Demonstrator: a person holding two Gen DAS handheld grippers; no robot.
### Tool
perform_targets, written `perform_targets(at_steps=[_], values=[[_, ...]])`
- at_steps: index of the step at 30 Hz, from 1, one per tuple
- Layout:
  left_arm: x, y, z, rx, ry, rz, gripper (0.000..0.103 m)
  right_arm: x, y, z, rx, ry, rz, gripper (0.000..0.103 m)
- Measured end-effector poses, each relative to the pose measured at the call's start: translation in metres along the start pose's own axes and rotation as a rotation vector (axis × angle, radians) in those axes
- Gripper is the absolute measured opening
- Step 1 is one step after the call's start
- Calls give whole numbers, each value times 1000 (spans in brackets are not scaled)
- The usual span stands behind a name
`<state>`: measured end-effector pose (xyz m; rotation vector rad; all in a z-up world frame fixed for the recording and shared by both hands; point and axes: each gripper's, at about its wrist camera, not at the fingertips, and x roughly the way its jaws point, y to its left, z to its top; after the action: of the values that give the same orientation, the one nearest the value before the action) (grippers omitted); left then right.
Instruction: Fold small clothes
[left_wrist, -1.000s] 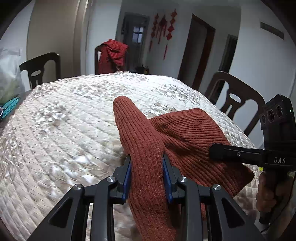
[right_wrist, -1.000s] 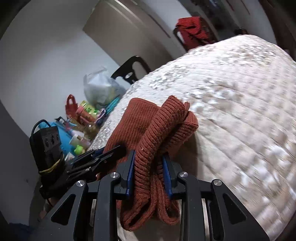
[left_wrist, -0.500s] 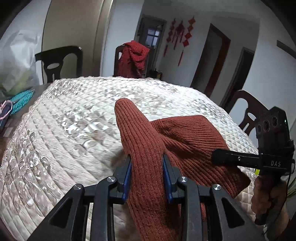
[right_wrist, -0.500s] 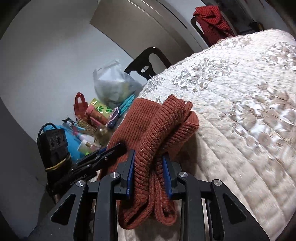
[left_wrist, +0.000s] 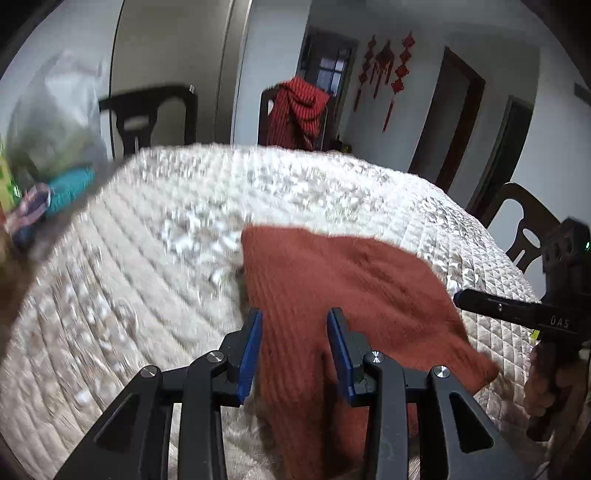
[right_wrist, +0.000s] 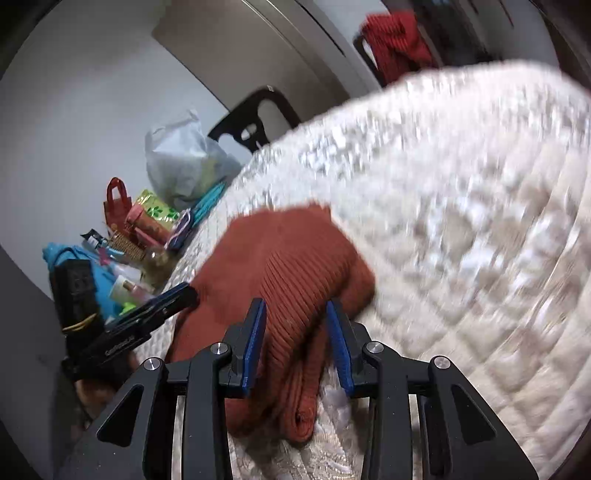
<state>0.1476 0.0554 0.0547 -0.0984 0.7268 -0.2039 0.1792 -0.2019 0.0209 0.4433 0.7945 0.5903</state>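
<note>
Lettering "DAS" on right gripper (left_wrist: 461, 297); ribbed rust knit (left_wrist: 332, 280) lying between both grippers' parted jaws, left gripper (left_wrist: 294, 343), on quilted bench (left_wrist: 147, 258).

Pale walls; dark wooden door (left_wrist: 454, 122); red knot ornaments (left_wrist: 388, 70) hung beside it; dark wooden chairs (left_wrist: 147, 118) around the quilted desk (left_wrist: 147, 258); red garment (left_wrist: 299, 110) draped over one chair.
</note>
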Motion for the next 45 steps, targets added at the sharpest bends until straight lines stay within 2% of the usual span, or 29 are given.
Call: perform_targets(at_steps=[3,4,6,8,11,14,20,23,27,40,45], values=[[15,-7,11,28,13,28,40,7,12,11,-53,3,-50,34],[23,-8,11,31,32,29,40,14,14,13,-69,10,-72,30],[39,-9,8,41,67,53,40,31,13,16,-99,43,-111,25],[45,-9,4,48,66,66,40,48,5,16,-97,96,-140,24],[36,-12,3,50,56,81,40,46,2,18,-96,90,-122,24],[18,-18,-3,70,33,101,40,30,17,10,-170,69,-171,24],[-17,-27,-27,79,4,134,40,2,47,-18,-268,36,-131,24],[-22,-30,-36,81,10,134,40,-2,57,-30,-313,43,-142,24],[-12,-30,-49,95,50,156,40,10,58,-44,-371,86,-204,24],[-8,-28,-56,90,58,158,40,18,47,-48,-351,110,-217,24],[-10,-30,-57,83,55,165,40,16,40,-46,-313,115,-197,29]])
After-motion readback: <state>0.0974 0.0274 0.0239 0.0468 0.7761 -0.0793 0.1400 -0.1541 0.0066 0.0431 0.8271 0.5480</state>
